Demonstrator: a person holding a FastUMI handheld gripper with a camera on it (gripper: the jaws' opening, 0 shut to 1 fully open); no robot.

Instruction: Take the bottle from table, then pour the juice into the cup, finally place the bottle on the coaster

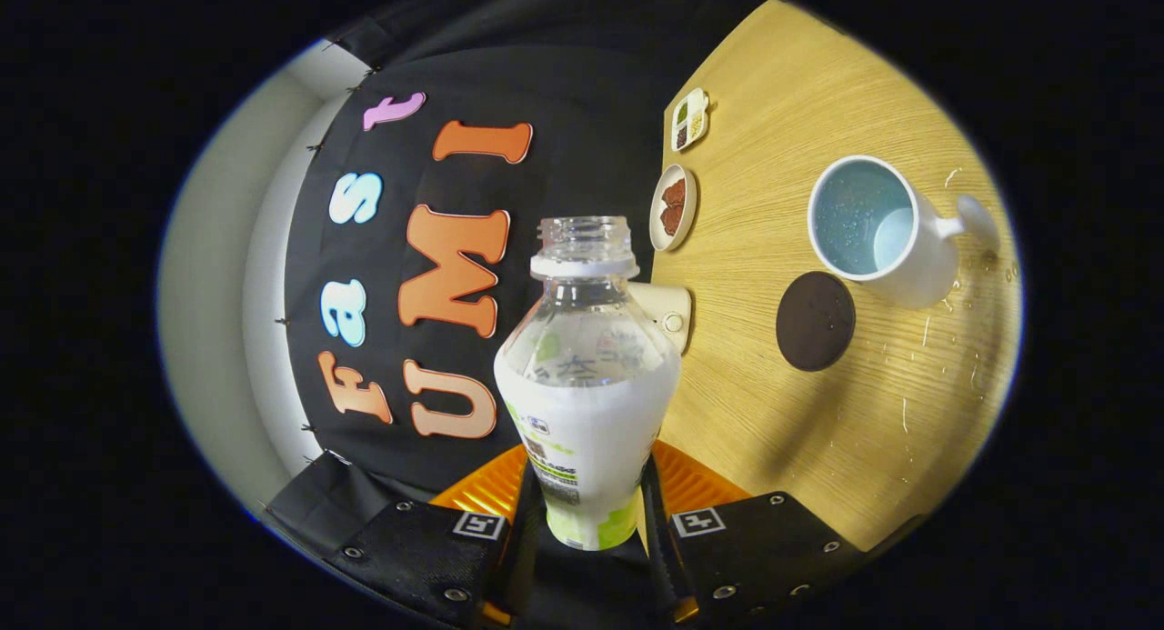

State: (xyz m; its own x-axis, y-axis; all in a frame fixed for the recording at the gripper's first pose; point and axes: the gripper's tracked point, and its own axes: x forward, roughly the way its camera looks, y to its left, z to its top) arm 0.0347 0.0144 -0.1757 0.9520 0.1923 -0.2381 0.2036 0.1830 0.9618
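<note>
My gripper [587,512] is shut on a clear plastic bottle [587,385], with both black fingers pressed against its labelled lower body. The bottle has no cap and its open neck points straight ahead of the fingers. The whole view is rolled sideways, so the wooden table [818,430] stands up beside the bottle. A white mug [887,235] with a pale blue inside stands on the table off to the side of the bottle's neck, its mouth facing me. A dark round coaster [816,321] lies on the table between the bottle and the mug.
A small round dish [674,207] with brown pieces and a small divided tray [690,119] sit near the table's far edge by the booth wall. A cream-coloured object [668,314] shows just behind the bottle's shoulder. Droplets spot the table around the mug.
</note>
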